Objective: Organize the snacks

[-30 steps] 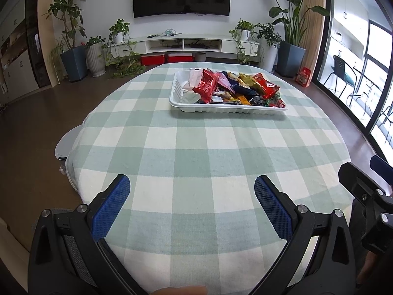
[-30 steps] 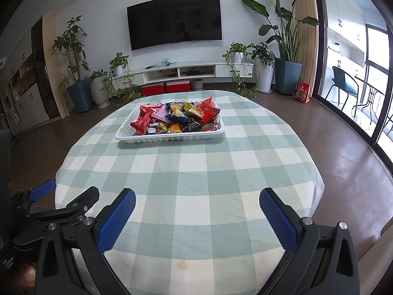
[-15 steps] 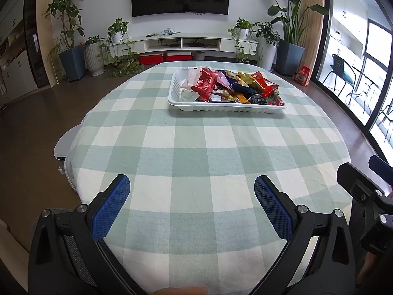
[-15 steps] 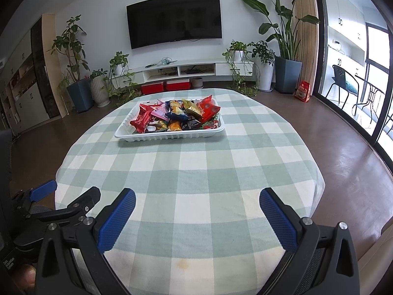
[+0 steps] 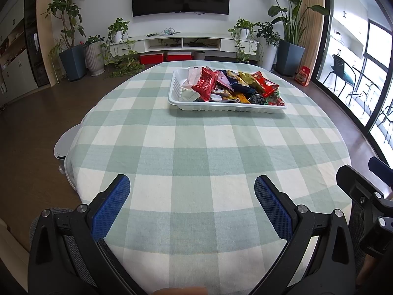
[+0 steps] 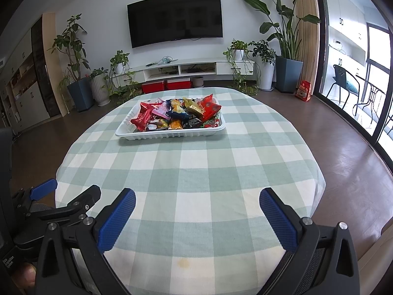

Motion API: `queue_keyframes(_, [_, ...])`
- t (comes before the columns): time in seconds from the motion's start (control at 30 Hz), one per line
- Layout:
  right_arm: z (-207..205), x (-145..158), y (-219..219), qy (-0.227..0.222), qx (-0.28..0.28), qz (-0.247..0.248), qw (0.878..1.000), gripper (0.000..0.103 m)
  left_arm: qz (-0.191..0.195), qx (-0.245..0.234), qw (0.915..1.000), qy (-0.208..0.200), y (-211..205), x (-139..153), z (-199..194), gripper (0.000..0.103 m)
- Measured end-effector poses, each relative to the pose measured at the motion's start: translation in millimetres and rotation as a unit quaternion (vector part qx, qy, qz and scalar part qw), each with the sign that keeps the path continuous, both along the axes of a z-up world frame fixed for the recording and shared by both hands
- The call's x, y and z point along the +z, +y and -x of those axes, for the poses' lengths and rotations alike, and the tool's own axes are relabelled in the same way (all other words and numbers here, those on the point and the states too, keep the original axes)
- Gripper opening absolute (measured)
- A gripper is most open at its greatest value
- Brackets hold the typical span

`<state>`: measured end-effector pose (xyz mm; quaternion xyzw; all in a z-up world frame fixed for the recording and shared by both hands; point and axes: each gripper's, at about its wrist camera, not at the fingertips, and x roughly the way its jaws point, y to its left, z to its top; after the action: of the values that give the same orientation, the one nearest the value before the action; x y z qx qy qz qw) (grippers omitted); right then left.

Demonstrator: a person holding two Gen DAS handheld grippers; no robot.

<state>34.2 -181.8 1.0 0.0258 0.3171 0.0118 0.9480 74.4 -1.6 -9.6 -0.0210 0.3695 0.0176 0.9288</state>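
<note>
My left claw (image 5: 192,204): black plastic frame with triangular cutouts, blue cross-hatched pads (image 5: 110,207), silver screws at the pivots. My right claw (image 6: 197,217): same black frame, blue textured pads (image 6: 278,222), silver screws, small white lettering on the black body at lower left.

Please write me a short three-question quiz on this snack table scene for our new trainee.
1. True or false: the left gripper is shut on a packet.
2. Where do the snack packets lie? A) in the white plastic tray B) loose on the green-and-white checked tablecloth C) on the floor
3. Fill in: the right gripper is ___.

Key: 1 false; 2 A; 3 open.
</note>
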Motion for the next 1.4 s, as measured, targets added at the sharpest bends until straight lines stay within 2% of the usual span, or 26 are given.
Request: queue_keyframes(1.4, [6.4, -6.5, 1.9, 0.007, 0.001, -0.005, 1.000, 0.103, -0.001, 0.001, 1.0000, -0.001, -1.2, -3.5, 3.0, 0.103])
